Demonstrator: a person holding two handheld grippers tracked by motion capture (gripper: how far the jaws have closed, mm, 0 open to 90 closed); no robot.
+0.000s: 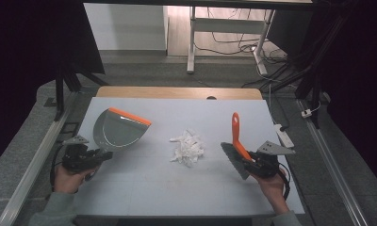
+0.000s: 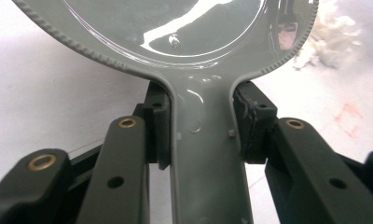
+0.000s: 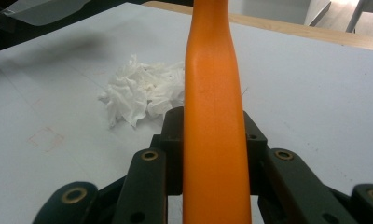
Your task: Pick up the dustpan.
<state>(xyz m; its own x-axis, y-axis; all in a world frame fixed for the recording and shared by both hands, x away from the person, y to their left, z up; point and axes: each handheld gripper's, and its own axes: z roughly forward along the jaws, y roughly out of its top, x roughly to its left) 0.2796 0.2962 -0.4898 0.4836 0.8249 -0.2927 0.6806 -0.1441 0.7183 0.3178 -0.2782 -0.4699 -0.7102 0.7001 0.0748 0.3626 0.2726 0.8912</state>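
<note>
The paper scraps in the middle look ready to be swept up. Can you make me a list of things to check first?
1. Left gripper shut on the dustpan handle: ok.
2. Right gripper shut on the brush handle: ok.
3. Paper scraps in one pile between dustpan and brush: ok.
4. Dustpan's orange lip facing the pile: not ok, it points toward the table's far edge.
5. Brush bristles down on the table: cannot tell.
6. Nothing lying between brush and pile: ok.

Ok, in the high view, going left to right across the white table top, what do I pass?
Left gripper → grey dustpan → pile of white paper scraps → orange-handled brush → right gripper.
</note>
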